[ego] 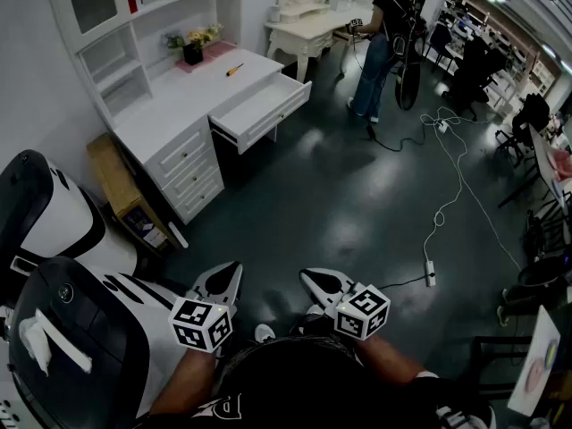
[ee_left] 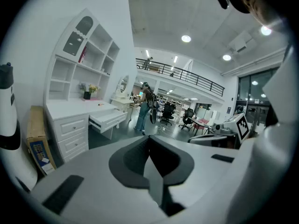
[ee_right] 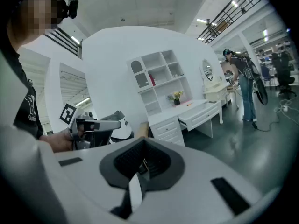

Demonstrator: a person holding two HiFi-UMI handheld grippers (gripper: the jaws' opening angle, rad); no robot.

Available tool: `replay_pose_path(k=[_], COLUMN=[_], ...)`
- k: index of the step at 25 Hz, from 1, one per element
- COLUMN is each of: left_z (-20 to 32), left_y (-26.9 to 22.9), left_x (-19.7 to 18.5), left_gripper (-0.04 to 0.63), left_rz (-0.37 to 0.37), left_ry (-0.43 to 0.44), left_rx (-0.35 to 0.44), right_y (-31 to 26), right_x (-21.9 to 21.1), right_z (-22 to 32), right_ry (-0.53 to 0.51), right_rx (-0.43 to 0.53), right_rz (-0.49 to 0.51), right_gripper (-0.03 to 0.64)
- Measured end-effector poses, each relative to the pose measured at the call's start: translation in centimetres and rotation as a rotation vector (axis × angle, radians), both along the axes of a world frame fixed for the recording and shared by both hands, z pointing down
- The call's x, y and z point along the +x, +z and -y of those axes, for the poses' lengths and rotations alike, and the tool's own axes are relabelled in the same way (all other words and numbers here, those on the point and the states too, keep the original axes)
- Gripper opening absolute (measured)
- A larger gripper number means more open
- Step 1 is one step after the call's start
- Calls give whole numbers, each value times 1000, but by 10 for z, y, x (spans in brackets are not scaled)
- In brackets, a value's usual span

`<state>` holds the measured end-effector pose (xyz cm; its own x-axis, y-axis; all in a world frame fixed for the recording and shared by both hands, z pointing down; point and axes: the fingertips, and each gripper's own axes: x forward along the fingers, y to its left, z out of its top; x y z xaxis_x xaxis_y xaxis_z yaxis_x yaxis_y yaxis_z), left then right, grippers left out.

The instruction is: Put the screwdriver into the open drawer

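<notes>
An orange-handled screwdriver (ego: 234,70) lies on top of the white desk (ego: 170,105) at the far left, just behind the open drawer (ego: 264,107). Both grippers hang low near my body, far from the desk. My left gripper (ego: 234,267) and right gripper (ego: 307,276) are shut with nothing in them. In the left gripper view the jaws (ee_left: 149,139) meet, and the drawer (ee_left: 108,119) shows far ahead on the left. The right gripper view has its jaws (ee_right: 142,144) together too, with the drawer (ee_right: 203,115) and the screwdriver (ee_right: 189,104) small in the distance.
A cardboard box (ego: 121,190) leans by the desk's left end. A white and black machine (ego: 54,231) stands close on my left. A person (ego: 380,34) stands beyond the drawer. A white cable (ego: 451,181) and power strip (ego: 430,273) lie on the dark floor. A flower pot (ego: 192,52) sits on the desk.
</notes>
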<state>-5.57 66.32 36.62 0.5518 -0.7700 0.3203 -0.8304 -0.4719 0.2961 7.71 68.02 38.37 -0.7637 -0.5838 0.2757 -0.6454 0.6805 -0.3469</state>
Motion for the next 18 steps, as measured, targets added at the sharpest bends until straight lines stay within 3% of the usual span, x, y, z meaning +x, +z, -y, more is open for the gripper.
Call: replay_pose_path(k=[18], left_z=[-1], left_y=[-8], left_x=[-17], left_gripper=[15], left_rz=[-6], left_ry=[-23], left_rx=[23], right_y=[-8], right_x=[-21], right_z=[3], right_ry=[-33], right_rx=[43], right_rz=[-33], right_gripper=[9])
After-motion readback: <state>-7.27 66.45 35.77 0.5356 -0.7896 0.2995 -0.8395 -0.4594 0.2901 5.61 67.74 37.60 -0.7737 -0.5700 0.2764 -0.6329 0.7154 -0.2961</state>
